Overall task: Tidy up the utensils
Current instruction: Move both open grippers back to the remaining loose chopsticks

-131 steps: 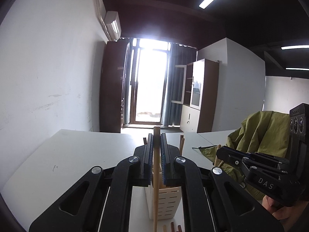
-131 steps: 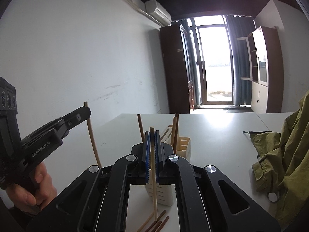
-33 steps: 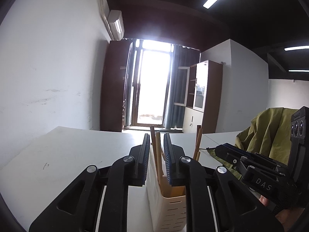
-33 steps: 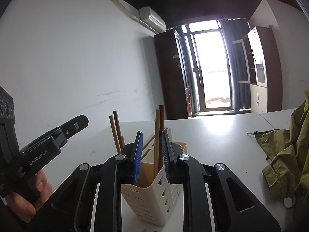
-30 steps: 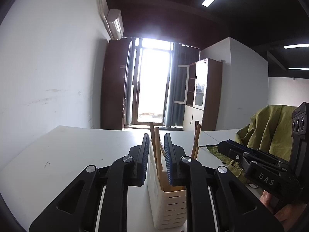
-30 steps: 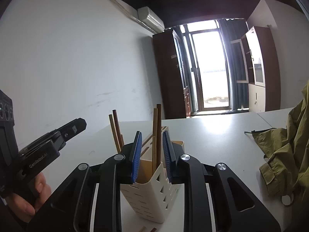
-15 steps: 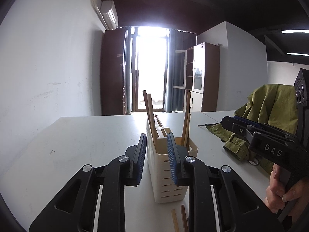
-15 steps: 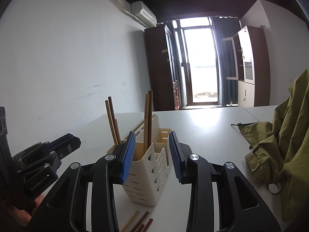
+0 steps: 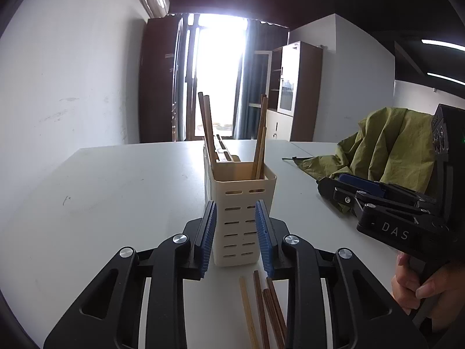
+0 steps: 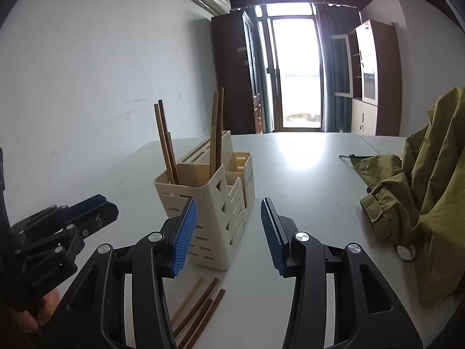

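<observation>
A cream slotted utensil holder [image 9: 238,203] [image 10: 215,203] stands on the white table with several wooden chopsticks [image 9: 207,128] [image 10: 216,128] upright in it. Several loose chopsticks [image 9: 264,311] [image 10: 197,308] lie on the table in front of it. My left gripper [image 9: 234,238] is open and empty, its pads on either side of the holder's near end. My right gripper [image 10: 228,232] is open wide and empty, just in front of the holder. Each gripper also shows in the other's view, the right [image 9: 343,186] and the left [image 10: 96,206].
An olive green jacket [image 9: 386,148] [image 10: 421,189] lies heaped on the table's right side. The white table [image 10: 308,180] stretches back toward a bright doorway, with a white wall on the left.
Both grippers let go of their chopsticks into the holder, opened wider, drew back and dropped lower. The loose chopsticks on the table came into view.
</observation>
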`<state>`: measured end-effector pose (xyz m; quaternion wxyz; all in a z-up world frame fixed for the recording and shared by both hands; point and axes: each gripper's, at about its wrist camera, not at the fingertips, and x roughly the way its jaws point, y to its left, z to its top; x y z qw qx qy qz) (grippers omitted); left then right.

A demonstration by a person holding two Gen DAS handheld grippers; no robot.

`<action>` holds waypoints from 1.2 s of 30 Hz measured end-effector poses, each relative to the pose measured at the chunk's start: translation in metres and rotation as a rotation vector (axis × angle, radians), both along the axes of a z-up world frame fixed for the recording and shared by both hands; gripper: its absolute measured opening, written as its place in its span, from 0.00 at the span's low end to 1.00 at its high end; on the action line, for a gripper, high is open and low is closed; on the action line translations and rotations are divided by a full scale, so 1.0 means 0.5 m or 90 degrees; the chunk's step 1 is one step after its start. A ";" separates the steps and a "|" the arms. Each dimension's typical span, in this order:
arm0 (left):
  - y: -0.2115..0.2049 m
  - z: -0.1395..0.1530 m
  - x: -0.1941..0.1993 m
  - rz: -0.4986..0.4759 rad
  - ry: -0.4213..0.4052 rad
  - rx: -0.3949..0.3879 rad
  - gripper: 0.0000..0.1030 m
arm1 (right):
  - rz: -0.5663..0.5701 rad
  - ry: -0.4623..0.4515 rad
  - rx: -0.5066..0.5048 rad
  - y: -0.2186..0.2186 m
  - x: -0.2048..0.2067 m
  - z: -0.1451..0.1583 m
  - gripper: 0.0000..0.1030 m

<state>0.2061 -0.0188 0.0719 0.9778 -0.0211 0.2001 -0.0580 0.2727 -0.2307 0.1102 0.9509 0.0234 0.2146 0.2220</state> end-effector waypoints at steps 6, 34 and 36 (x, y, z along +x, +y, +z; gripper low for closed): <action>-0.015 -0.031 0.006 -0.017 0.040 0.020 0.32 | -0.008 0.053 -0.005 -0.006 0.002 -0.045 0.49; 0.018 -0.132 0.060 -0.015 0.151 0.029 0.33 | 0.002 0.220 -0.122 0.080 0.048 -0.209 0.53; 0.018 -0.136 0.063 -0.016 0.158 0.028 0.33 | 0.001 0.225 -0.127 0.084 0.049 -0.216 0.53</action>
